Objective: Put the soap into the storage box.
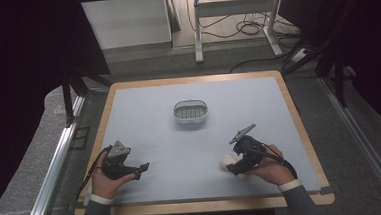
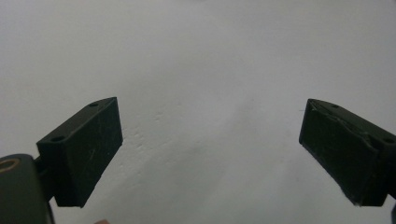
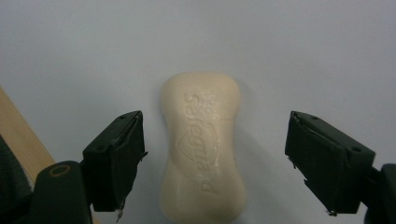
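Pale blue mat (image 1: 191, 152) on wooden table, soap dish (image 1: 190, 112) at centre.
Soap bar (image 3: 203, 147) lengthwise between right gripper (image 3: 212, 161) jaws, spread and untouching; left gripper (image 2: 210, 154) spread wide, holding nothing.

grippers: black, grey top plates | cables: black | sleeves (image 1: 99, 213): grey, white cuffs

Cream soap bar (image 3: 203, 149) flat on mat; grey soap dish (image 1: 190, 112) well apart.
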A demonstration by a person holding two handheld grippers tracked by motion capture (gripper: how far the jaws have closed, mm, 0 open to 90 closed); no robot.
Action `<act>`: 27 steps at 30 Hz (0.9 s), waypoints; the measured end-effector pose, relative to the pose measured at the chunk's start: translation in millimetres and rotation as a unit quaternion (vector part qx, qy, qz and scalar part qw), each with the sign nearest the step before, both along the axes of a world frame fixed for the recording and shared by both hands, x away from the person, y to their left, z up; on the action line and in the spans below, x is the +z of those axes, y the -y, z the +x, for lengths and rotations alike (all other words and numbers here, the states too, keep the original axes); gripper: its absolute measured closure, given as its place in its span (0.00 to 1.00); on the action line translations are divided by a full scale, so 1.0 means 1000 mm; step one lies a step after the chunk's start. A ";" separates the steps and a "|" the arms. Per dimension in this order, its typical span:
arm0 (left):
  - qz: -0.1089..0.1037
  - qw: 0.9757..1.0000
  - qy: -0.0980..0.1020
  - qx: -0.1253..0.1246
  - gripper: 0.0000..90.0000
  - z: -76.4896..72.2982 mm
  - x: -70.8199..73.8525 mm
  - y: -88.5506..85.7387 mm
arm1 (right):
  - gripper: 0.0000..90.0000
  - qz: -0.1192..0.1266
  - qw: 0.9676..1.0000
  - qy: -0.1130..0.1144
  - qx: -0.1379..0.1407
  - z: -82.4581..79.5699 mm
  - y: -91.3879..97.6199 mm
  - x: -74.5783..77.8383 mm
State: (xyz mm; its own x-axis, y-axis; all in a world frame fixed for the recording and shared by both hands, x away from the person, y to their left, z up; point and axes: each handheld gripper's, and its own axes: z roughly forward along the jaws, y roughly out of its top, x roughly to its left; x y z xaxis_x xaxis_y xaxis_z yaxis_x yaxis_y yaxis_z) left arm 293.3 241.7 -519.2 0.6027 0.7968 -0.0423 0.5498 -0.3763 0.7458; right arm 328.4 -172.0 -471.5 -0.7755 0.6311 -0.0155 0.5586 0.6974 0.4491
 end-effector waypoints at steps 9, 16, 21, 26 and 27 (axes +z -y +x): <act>0.009 1.000 -0.003 -0.003 0.07 0.000 -0.002 0.002 | 0.28 -0.040 0.999 -0.017 -0.005 0.001 -0.011 -0.016; 0.011 1.000 -0.003 -0.003 0.07 0.000 -0.003 0.001 | 0.35 -0.064 0.997 -0.034 -0.005 0.002 -0.018 -0.024; 0.015 1.000 -0.004 -0.004 0.07 0.000 -0.004 0.001 | 0.43 -0.075 0.996 -0.043 -0.012 0.005 -0.018 -0.027; 0.017 1.000 -0.005 -0.003 0.07 0.000 -0.004 0.001 | 0.54 -0.073 0.996 -0.048 -0.013 0.006 -0.019 -0.026; 0.018 1.000 -0.006 -0.003 0.07 0.000 -0.005 0.001 | 0.55 -0.076 0.995 -0.057 -0.018 0.007 -0.019 -0.025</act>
State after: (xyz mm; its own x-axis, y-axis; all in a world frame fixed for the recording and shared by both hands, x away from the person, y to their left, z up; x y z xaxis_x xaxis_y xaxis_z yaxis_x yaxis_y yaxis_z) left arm 293.6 240.8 -524.1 0.6076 0.7939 -0.0214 0.5558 -0.4059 0.7255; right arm 335.4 -152.6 -497.0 -0.7547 0.6555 -0.0264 0.6255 0.7312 0.2722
